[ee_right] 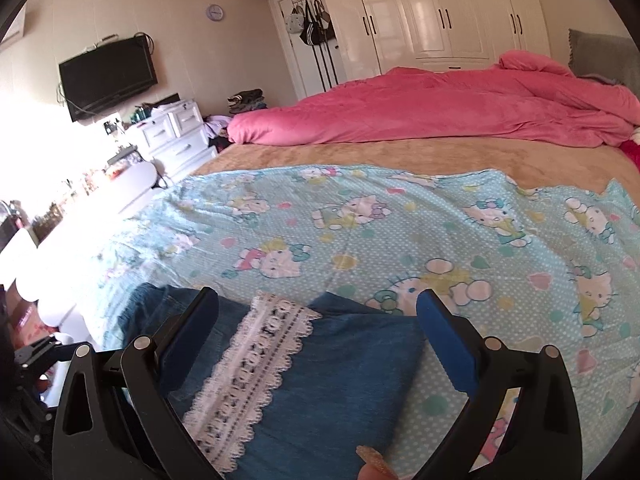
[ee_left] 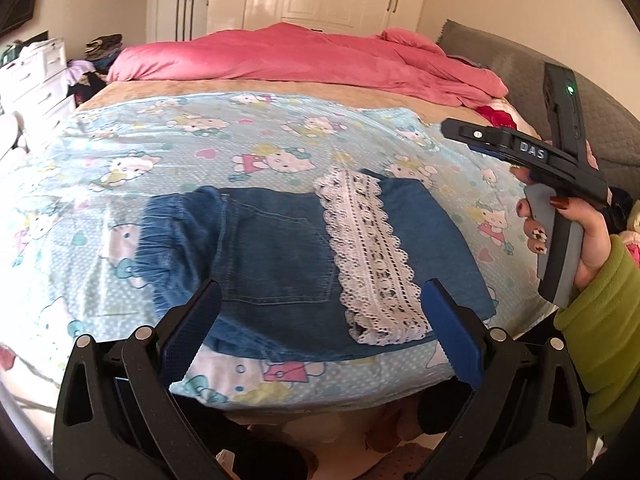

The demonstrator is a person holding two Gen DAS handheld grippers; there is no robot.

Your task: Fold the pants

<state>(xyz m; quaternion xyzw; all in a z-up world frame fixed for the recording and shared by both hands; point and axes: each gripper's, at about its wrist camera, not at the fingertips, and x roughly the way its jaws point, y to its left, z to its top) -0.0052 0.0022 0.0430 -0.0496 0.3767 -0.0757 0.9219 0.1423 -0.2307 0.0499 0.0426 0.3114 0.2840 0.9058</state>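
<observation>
Folded blue denim pants [ee_left: 280, 256] lie flat on the light-blue cartoon sheet [ee_left: 168, 148], elastic waistband at the left and a white lace trim [ee_left: 372, 256] lying across them. My left gripper [ee_left: 320, 312] is open and empty, raised above the pants' near edge. The right gripper's body [ee_left: 556, 184] is held in a hand at the right, off the pants. In the right wrist view the right gripper [ee_right: 316, 320] is open and empty above the pants [ee_right: 328, 380] and lace [ee_right: 256, 372].
A pink duvet [ee_left: 304, 56] is heaped along the far side of the bed. A grey headboard [ee_left: 520, 64] is at the right. White drawers [ee_right: 176, 136] and a wall TV [ee_right: 106, 76] stand left of the bed, wardrobes [ee_right: 436, 8] behind.
</observation>
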